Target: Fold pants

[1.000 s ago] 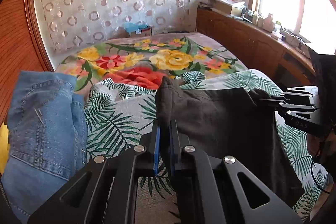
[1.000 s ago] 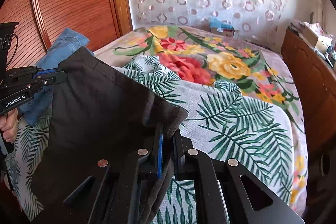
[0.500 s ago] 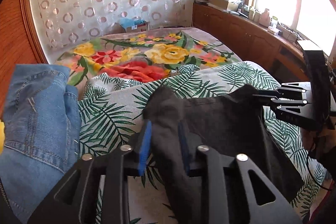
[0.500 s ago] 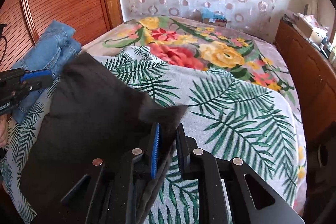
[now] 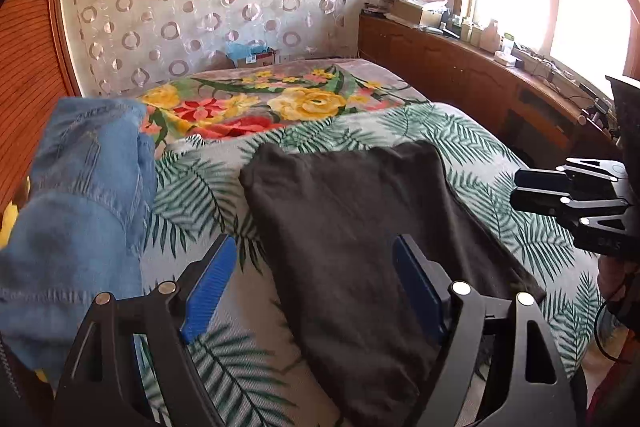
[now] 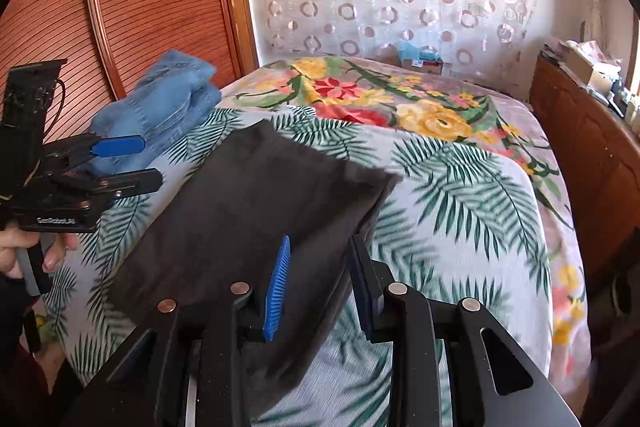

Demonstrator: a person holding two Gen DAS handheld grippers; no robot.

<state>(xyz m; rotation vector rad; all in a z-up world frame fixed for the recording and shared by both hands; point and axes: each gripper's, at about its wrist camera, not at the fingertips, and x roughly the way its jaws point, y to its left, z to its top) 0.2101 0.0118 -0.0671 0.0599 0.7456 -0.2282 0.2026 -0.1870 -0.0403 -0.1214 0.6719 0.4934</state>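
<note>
The dark grey pants (image 5: 360,227) lie folded flat on the palm-leaf sheet (image 5: 192,195), seen in the right wrist view as a dark slab (image 6: 248,203). My left gripper (image 5: 314,251) hovers over their near left part with its jaws opening wide, and the blue pads do not touch the cloth. My right gripper (image 6: 320,245) is over the pants' right edge, its jaws opening too, with the edge below them and no pad pressing on it. Each gripper shows in the other's view: the right gripper (image 5: 518,187), and the left gripper (image 6: 148,163) with a hand on its handle.
A pile of blue jeans (image 5: 80,207) (image 6: 168,103) sits at the bed's left side by the wooden slatted door (image 6: 140,7). A flowered blanket (image 5: 280,107) covers the far half of the bed. A cluttered wooden cabinet (image 5: 460,67) runs under the window on the right.
Both grippers let go of the pants' corners and their jaws spread apart. They pulled back toward the near edge, and the pants dropped flat onto the sheet.
</note>
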